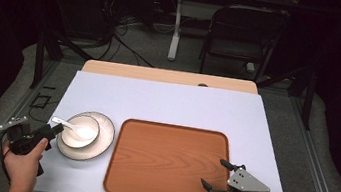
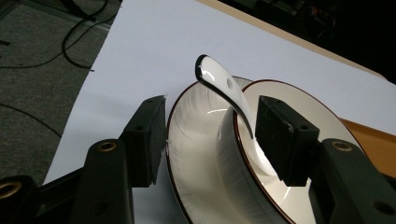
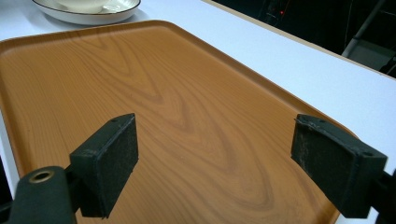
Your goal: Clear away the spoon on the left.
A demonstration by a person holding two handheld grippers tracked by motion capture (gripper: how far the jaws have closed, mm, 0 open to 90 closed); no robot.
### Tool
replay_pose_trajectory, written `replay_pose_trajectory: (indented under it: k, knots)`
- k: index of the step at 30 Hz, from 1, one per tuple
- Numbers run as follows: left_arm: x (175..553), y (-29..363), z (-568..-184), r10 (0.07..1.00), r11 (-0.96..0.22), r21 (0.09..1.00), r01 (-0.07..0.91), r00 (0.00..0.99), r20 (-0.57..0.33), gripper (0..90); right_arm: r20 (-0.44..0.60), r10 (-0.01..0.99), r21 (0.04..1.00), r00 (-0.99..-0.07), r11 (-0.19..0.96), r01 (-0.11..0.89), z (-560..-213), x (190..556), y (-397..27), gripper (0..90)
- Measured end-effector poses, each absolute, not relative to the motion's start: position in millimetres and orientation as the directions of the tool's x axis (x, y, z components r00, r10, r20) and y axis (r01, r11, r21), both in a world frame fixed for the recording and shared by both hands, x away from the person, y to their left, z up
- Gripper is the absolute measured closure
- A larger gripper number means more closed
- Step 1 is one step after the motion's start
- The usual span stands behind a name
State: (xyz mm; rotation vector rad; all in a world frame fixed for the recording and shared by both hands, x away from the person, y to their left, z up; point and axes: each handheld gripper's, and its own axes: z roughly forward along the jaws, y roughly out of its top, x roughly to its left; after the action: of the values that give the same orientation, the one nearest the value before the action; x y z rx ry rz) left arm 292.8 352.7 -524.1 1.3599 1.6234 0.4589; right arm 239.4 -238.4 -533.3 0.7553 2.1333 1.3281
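**Tableware at the table's left, approached by the left gripper**

As the items are listed from largest to smallest, the white-covered table (image 1: 168, 100) is entered first, bearing all that follows.

- Wooden tray (image 1: 167, 162): set at the middle of the table, bare. The right gripper (image 1: 222, 176) is held over its near right corner, jaws spread wide with nothing between them, as is confirmed in the right gripper view.
- Plate (image 1: 103, 139): white with a dark rim, placed just beside the tray's left edge.
- Bowl (image 1: 80, 132): white, seated on the plate.
- Spoon (image 1: 67, 124): white ceramic, laid in the bowl, its handle (image 2: 219, 81) raised over the bowl's rim and directed outward to the left, toward the left gripper (image 1: 52, 132).

The left gripper is found at the plate's left edge, jaws parted and gripping nothing. In the left gripper view the plate's rim and the spoon handle are seen between its pads (image 2: 152, 135), untouched. The handle's long axis is judged to run almost straight toward this gripper, which is by far the nearer of the two; a grasp of the handle is judged to be the step in hand.
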Motion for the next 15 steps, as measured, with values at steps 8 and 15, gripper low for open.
replay_pose_trajectory:
  k: [8, 15]
  knots:
    - [309, 348, -528, 0.901, 0.332, 0.769, 0.547, 0.058, -0.430, 45.8, -0.130, 0.687, 0.911, -0.715, 0.366, 0.187, -533, 240, -239, 14.4]
    - [314, 345, -530, 0.901, 0.328, 0.788, 0.521, 0.078, -0.427, 60.0, -0.127, 0.687, 0.911, -0.716, 0.366, 0.190, -533, 240, -239, 14.4]
